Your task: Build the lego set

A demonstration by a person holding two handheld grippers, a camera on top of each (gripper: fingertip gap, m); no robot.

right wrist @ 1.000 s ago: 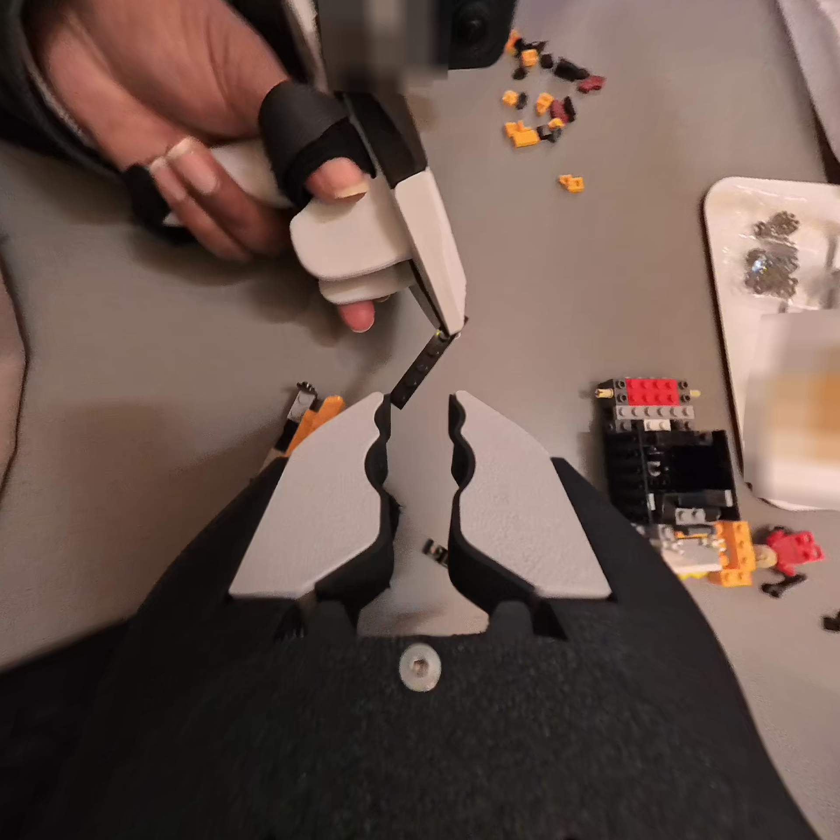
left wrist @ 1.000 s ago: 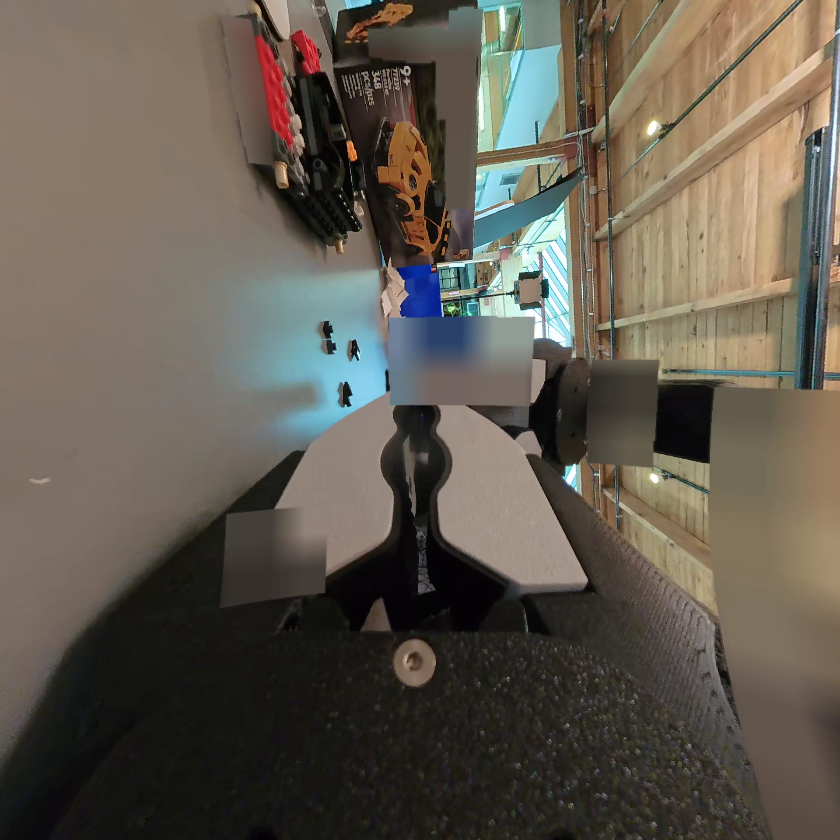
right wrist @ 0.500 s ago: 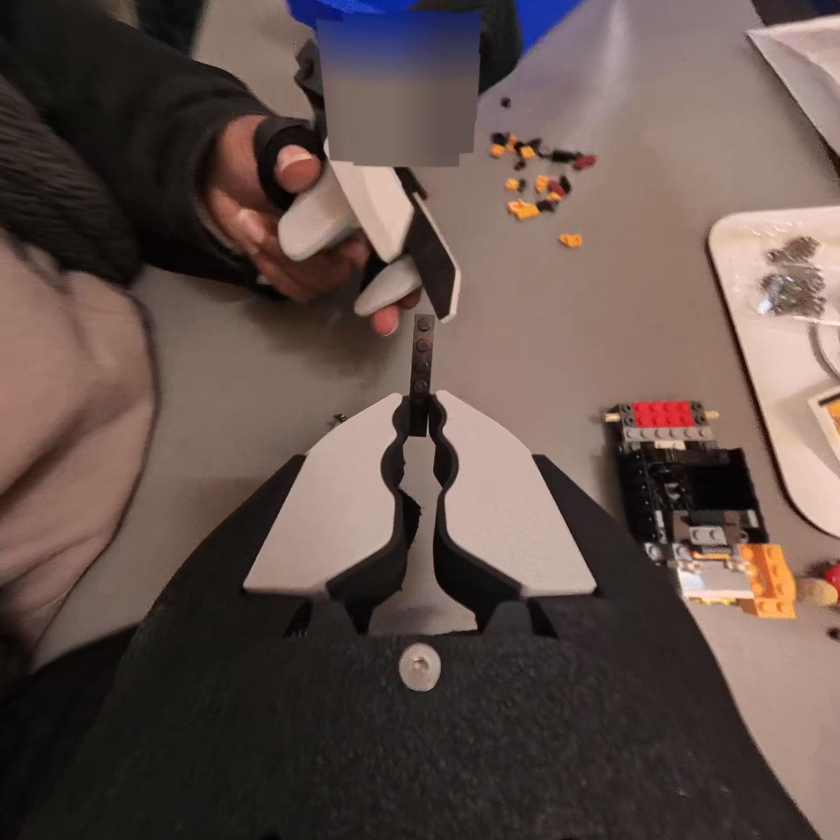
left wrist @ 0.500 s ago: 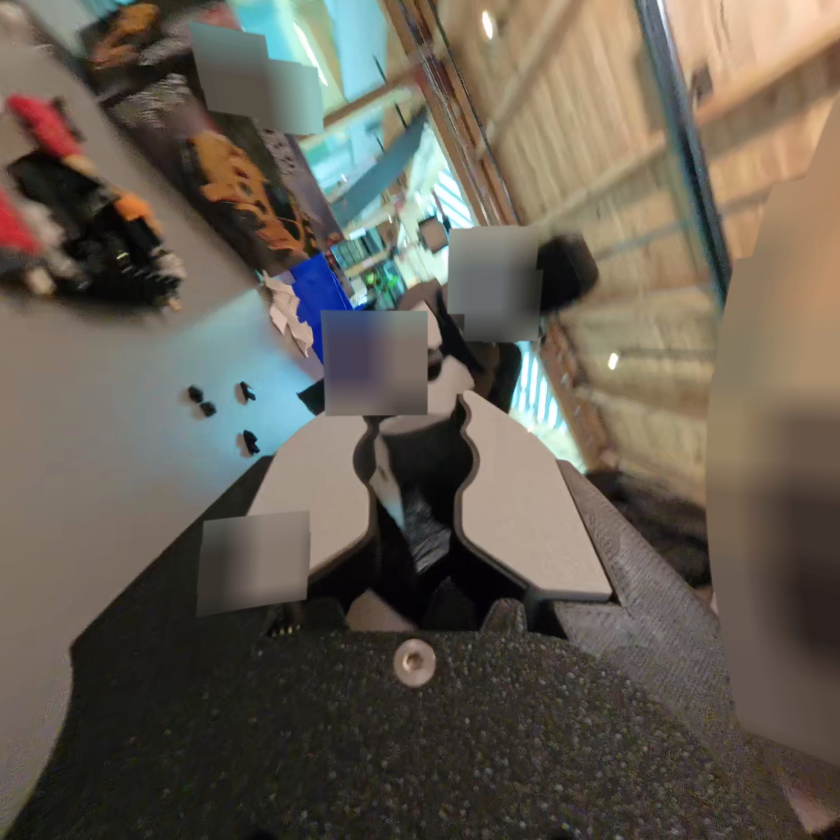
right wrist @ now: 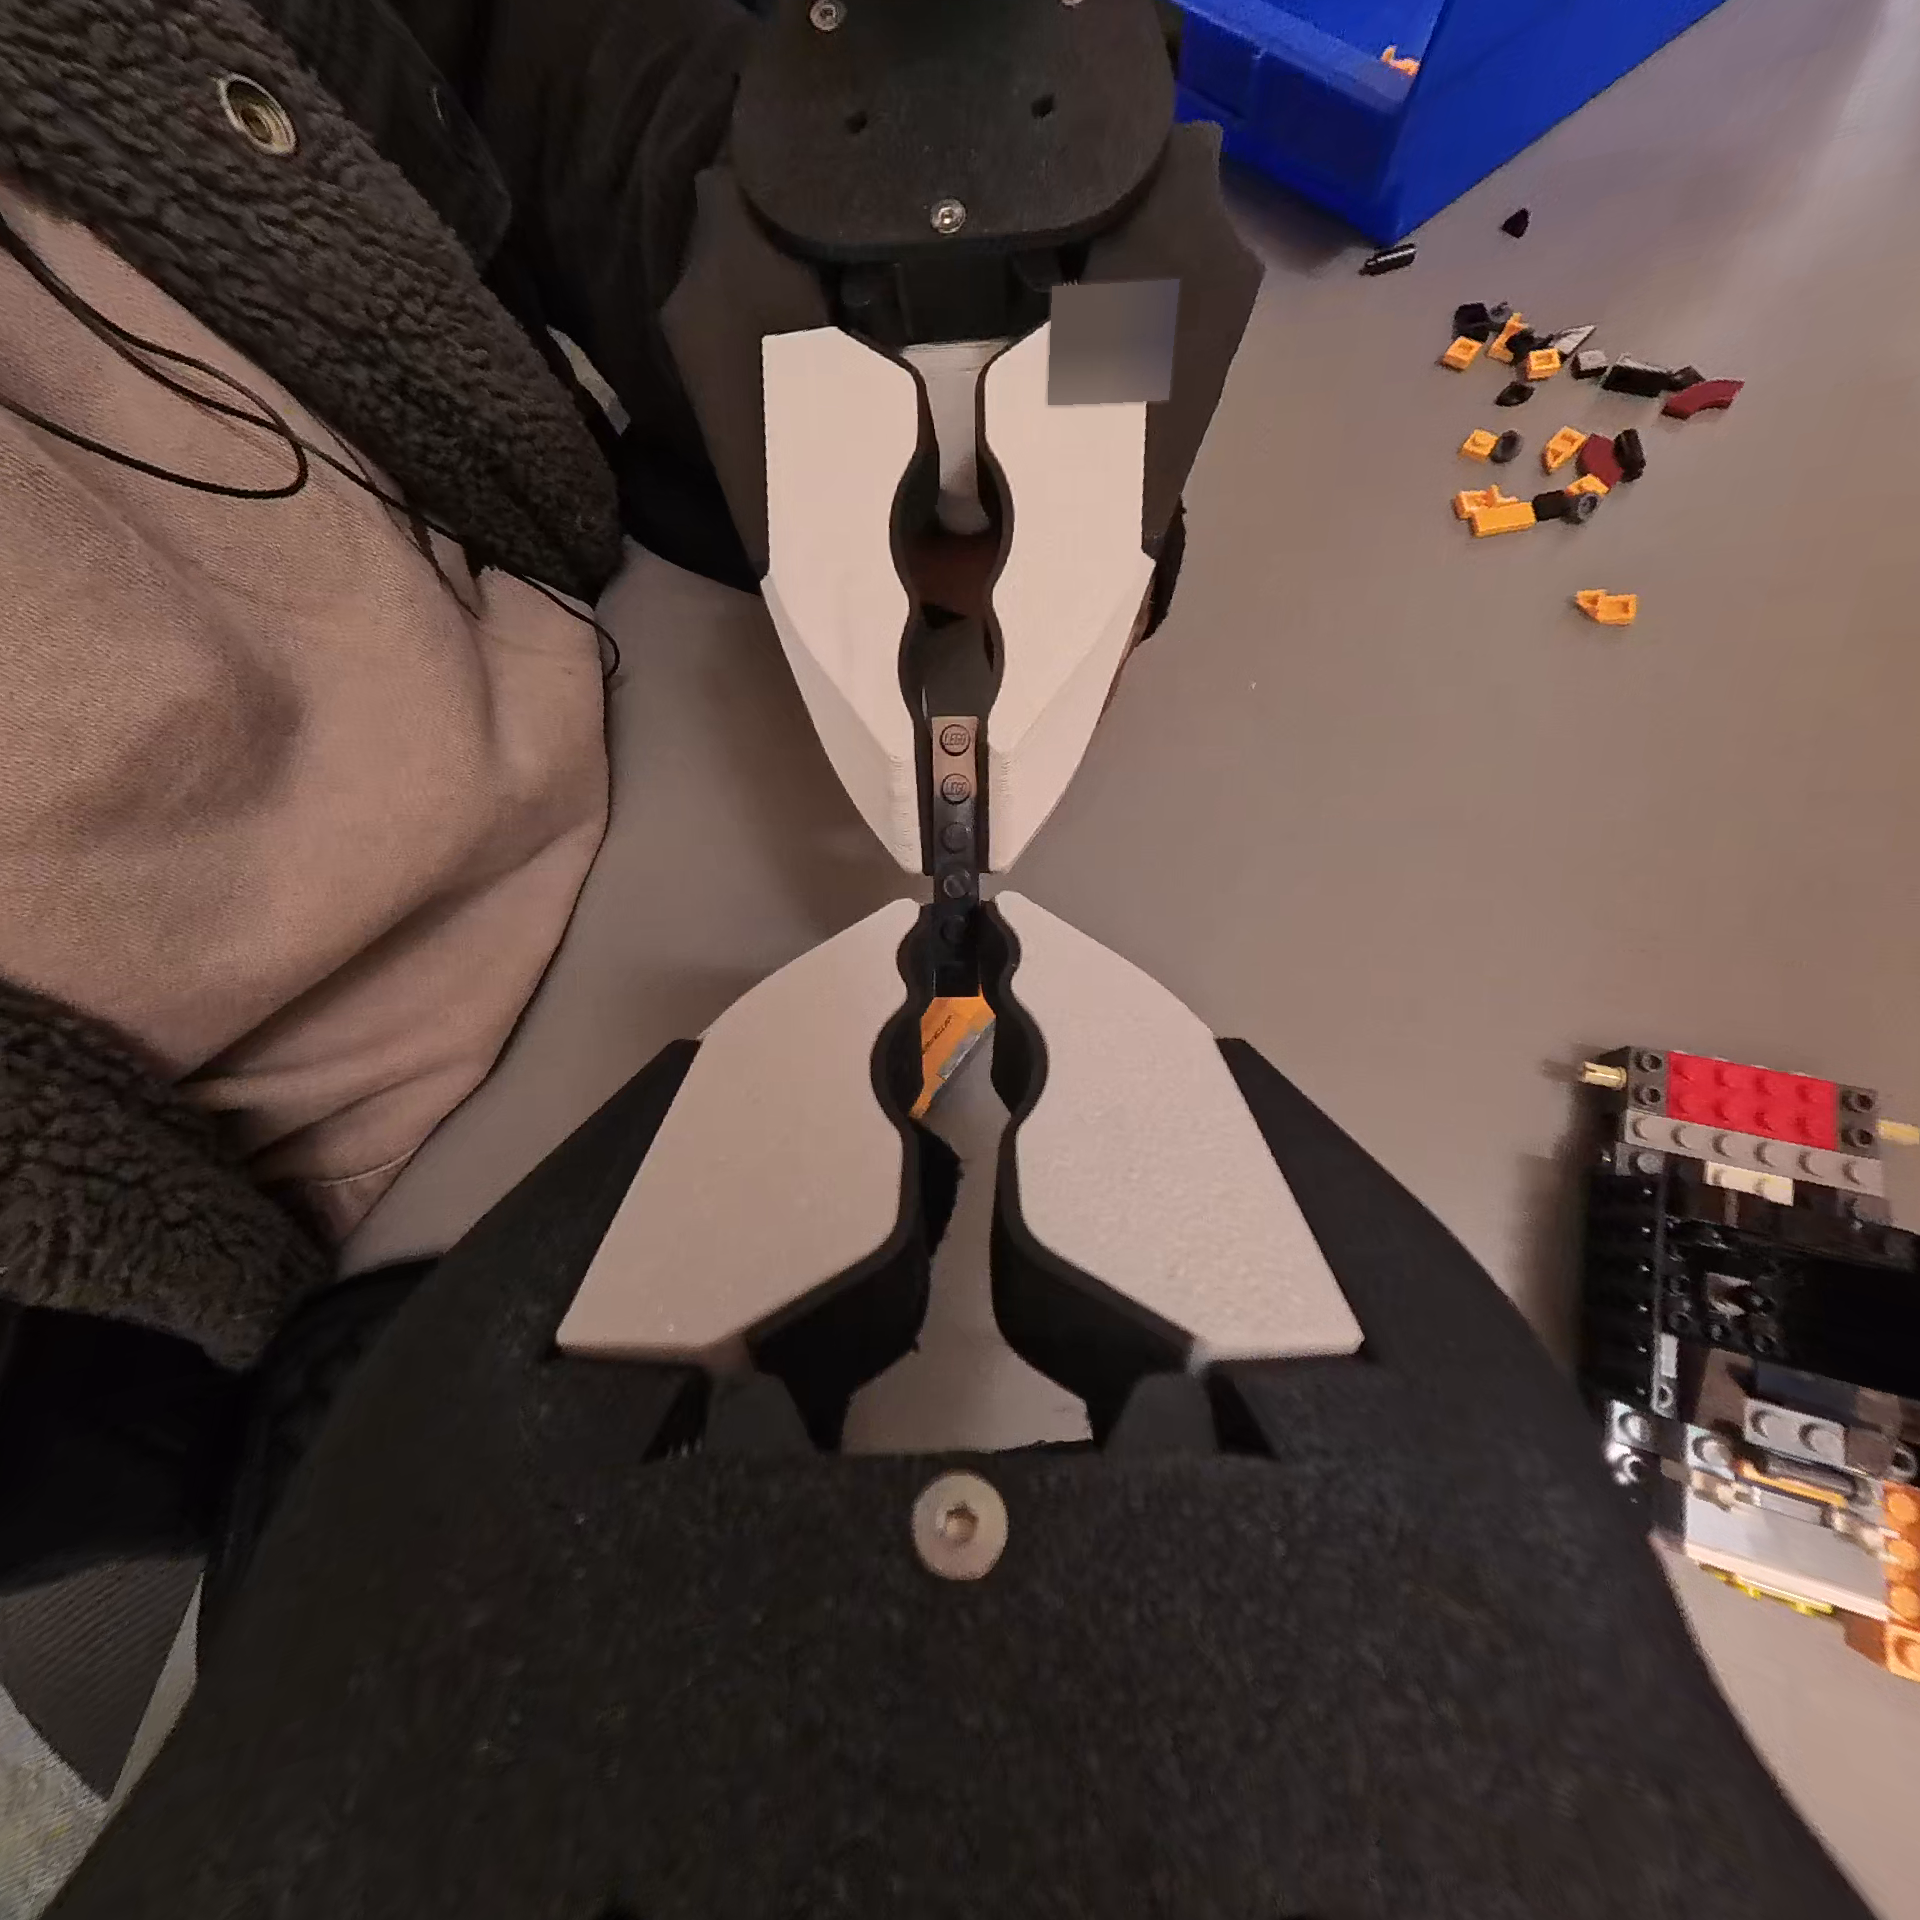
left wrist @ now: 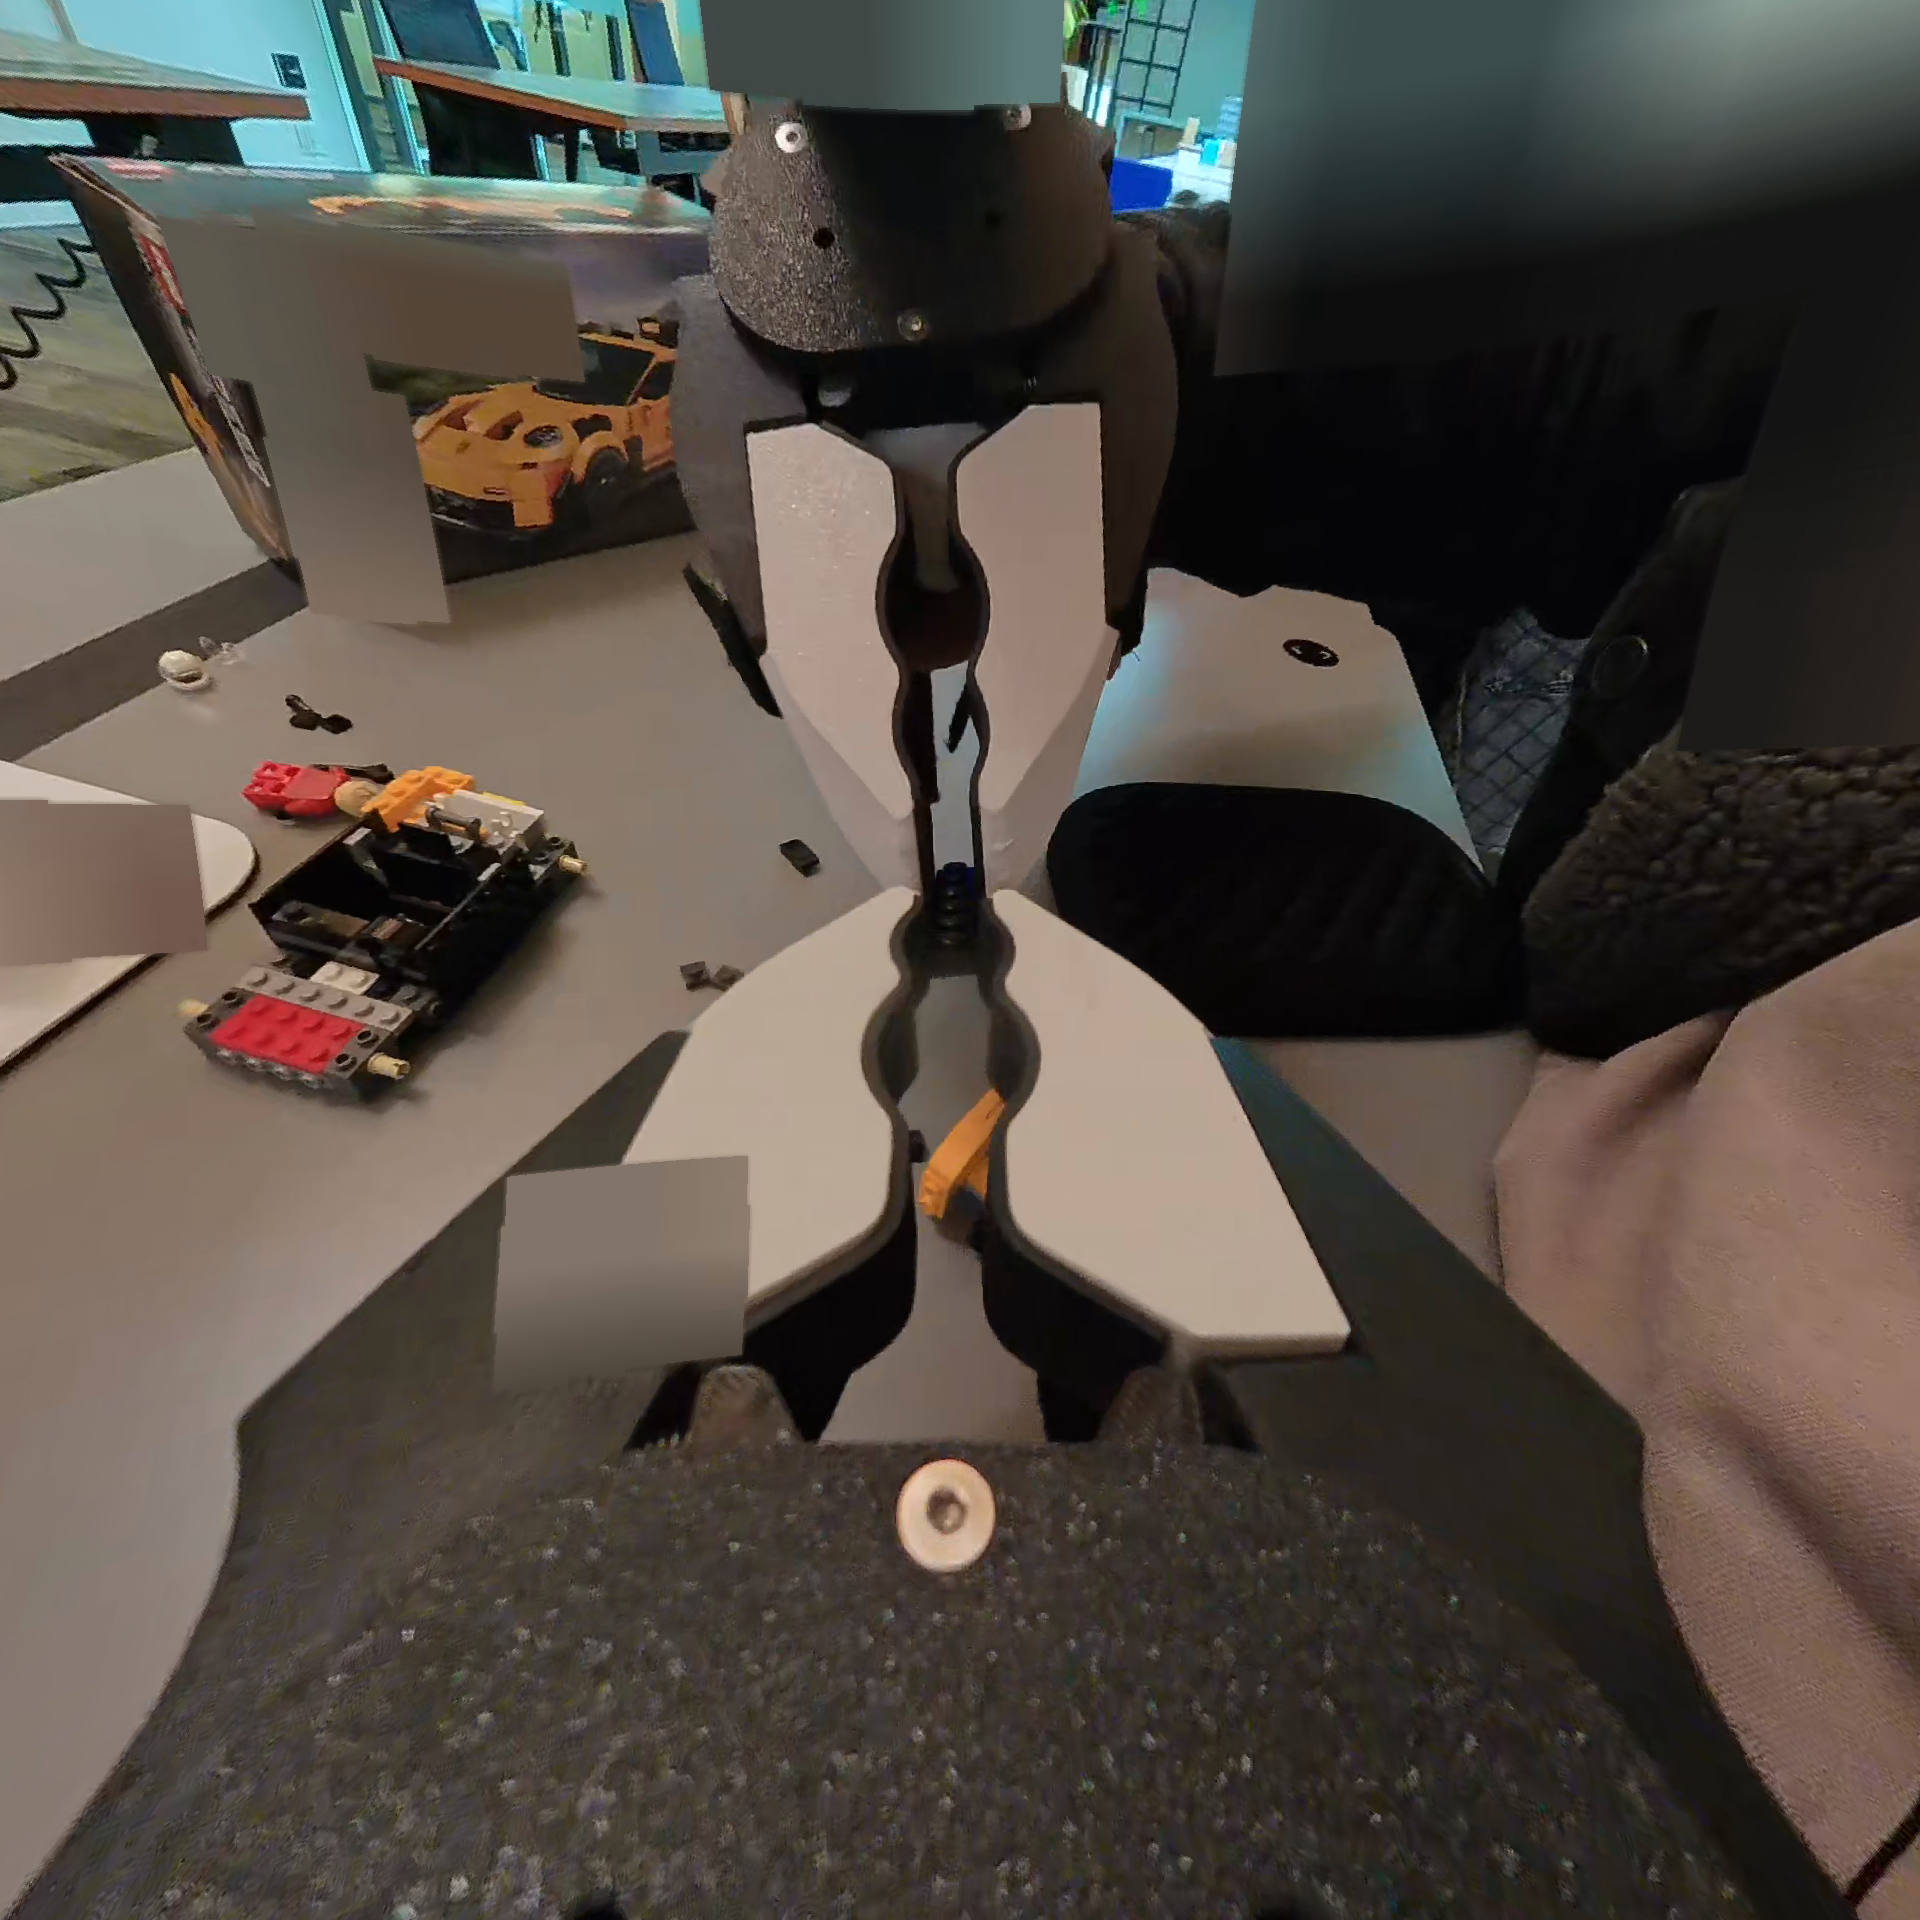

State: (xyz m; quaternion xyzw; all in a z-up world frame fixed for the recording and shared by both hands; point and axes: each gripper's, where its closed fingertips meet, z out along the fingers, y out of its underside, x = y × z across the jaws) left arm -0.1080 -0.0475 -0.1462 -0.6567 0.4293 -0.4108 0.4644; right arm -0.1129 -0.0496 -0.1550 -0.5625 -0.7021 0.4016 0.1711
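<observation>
A narrow black plate is pinched at both ends above the bench, with the left gripper and right gripper meeting tip to tip, each clenched on it. A handover or regrip appears to be in hand. Next, one grip should be released and the plate carried right to the black car chassis.

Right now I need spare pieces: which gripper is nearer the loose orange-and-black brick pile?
Left. The left gripper is level with the brick pile; the right gripper sits farther back.
</observation>
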